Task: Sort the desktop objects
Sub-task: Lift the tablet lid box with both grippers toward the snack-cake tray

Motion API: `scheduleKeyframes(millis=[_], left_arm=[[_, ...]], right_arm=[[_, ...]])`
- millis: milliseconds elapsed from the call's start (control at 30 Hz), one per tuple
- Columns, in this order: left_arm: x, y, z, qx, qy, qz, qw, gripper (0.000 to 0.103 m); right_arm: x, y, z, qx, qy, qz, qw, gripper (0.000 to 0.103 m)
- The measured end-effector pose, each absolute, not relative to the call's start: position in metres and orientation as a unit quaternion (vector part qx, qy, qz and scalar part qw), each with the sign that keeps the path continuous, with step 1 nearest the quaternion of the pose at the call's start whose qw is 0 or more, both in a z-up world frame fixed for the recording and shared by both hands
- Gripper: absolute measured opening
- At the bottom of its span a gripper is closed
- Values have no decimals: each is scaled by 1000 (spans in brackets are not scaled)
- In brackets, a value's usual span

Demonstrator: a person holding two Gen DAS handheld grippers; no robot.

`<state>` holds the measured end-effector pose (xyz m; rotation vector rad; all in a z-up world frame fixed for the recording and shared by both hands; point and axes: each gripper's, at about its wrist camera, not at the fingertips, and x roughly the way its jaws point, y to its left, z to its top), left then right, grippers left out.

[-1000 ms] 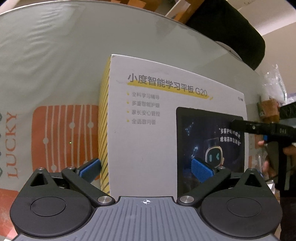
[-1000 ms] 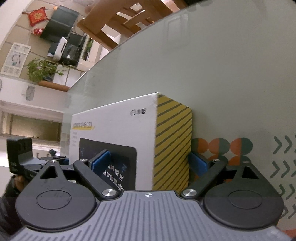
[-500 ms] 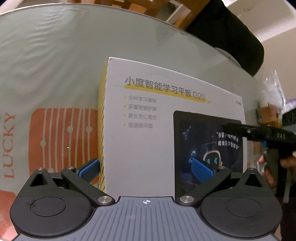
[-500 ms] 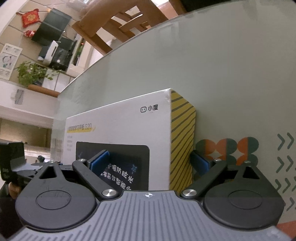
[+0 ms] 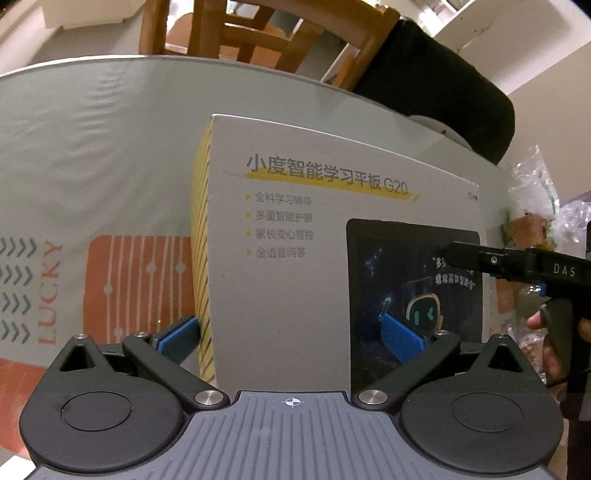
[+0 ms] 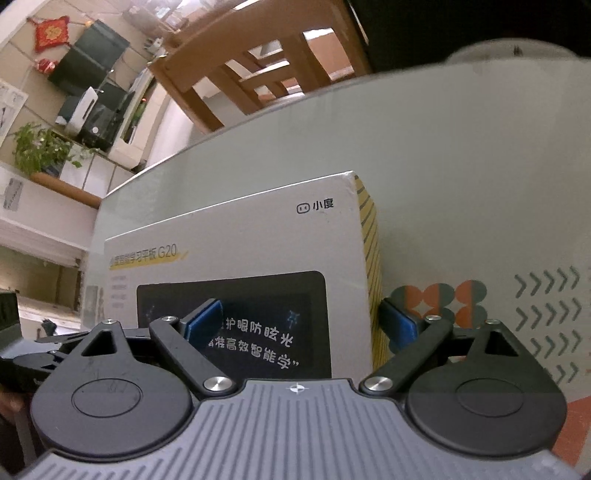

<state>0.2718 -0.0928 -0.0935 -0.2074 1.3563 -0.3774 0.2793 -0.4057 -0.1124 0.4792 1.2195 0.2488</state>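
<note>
A white tablet box with a yellow striped side and a printed black screen picture is held between both grippers above the table. My left gripper is shut on its left end, one blue pad under the striped side, one on the top face. My right gripper is shut on the box's right end in the same way. The right gripper's black body shows at the right of the left wrist view.
The round table has a pale cloth with orange patterns and the word LUCKY. A wooden chair stands behind the far edge. Crinkled plastic bags lie at the right. Shelves and a plant stand beyond the table.
The box with both grippers on it has risen and tilted, so more of the chair and room beyond the table's far edge shows. Both grips are unchanged.
</note>
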Motion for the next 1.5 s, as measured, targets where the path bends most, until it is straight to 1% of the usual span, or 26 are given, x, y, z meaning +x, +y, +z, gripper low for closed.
scheduleKeyframes(millis=[433,667,1100,1500], left_arm=[[213,-82,-28,-87,585,-167,789,103],[171,-69,-2,-82,566,-162,804,103],[84,-31,4,-89,559,-161,809,103],[12,27,1,-79,563,-190,801,103]], right_arm=[[221,-378,-45,201,533,124,812,103],[184,-364,-16,199,521,129,820,103],[103,-318,1,185,523,119,824,103],[17,-261,11,174,520,89,831,103]])
